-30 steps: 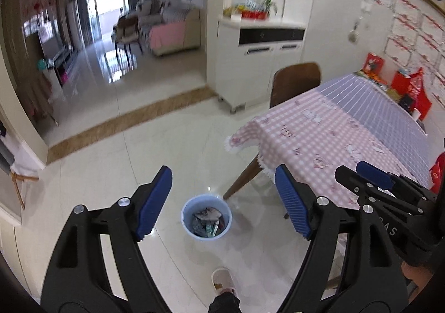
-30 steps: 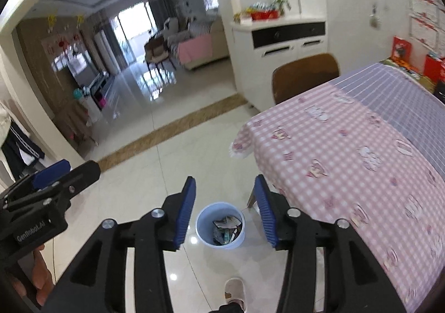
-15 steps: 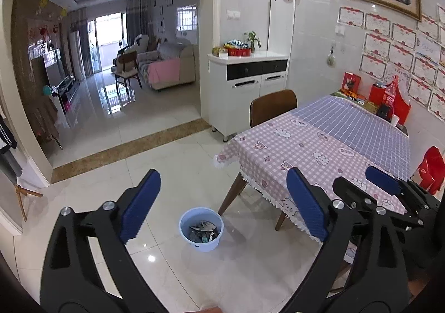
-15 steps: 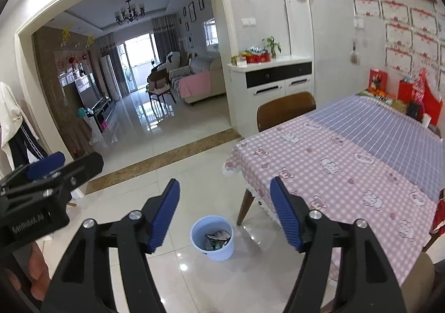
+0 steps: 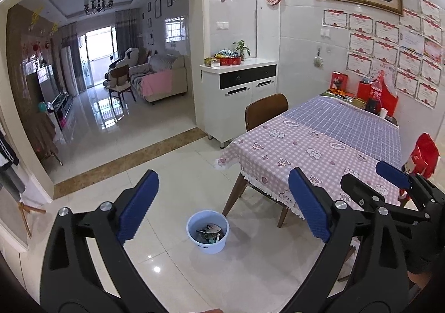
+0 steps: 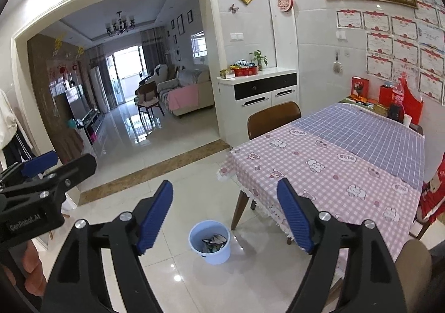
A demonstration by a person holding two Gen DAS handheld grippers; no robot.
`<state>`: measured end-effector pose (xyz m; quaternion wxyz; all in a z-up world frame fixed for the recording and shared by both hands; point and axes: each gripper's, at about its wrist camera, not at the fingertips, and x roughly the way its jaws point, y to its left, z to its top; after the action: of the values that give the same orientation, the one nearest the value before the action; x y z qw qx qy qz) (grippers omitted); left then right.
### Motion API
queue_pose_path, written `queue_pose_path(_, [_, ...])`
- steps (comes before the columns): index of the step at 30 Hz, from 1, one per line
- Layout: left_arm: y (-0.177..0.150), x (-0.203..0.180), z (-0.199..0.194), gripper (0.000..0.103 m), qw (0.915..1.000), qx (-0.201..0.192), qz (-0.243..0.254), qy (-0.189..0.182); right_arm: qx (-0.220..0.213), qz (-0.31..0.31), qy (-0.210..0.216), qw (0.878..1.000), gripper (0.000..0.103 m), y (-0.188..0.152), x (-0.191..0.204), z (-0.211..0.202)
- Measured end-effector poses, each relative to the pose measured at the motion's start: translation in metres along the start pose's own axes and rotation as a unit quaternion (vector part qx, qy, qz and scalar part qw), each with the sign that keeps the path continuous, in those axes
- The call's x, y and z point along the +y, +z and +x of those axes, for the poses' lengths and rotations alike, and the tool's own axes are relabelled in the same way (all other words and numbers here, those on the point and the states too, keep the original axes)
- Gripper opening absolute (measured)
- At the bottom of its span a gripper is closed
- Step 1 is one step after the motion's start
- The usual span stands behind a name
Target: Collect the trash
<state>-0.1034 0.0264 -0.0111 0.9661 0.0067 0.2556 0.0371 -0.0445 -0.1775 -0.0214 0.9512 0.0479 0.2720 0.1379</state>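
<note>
- Both grippers carry nothing: the left black gripper with blue ribbed pads [image 5: 222, 210] is spread about as wide as it goes, and the right black gripper with blue pads [image 6: 225, 215] has its jaws opening, nothing between them.
- The light blue round plastic bucket [image 5: 207, 232] with crumpled wrappers [image 5: 209, 232] inside sits on the glossy white tile floor [image 5: 167, 168], just off the near corner of the pink checked tablecloth [image 5: 300, 151].
- Risk, I reckon: no loose trash visible anywhere, so either hand could grab at something that isn't rubbish.
- A low swing could also clip the bucket and tip it; that floor looks slippery.
</note>
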Motion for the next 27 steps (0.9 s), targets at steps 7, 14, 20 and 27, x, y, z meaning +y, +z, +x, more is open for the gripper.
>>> queue_pose_path(7, [-0.004,0.015,-0.018,0.093,0.9997,-0.011,0.004,-0.021,0.001,0.013,-0.013,1.0,0.077,-0.007,0.013,-0.012])
queue_pose_path(14, [-0.003,0.022,-0.032,0.093,0.999,-0.033,0.008,-0.03,-0.007,0.011,-0.022,1.0,0.078,-0.007,0.023,-0.025])
queue_pose_path(20, [-0.001,0.024,-0.036,0.093,0.9984,-0.039,0.01,-0.039,-0.012,0.009,-0.026,1.0,0.078,-0.007,0.028,-0.033])
queue_pose_path(27, [0.0,0.021,-0.038,0.093,0.9981,-0.041,0.017,-0.043,-0.011,0.009,-0.028,1.0,0.078,-0.008,0.029,-0.035])
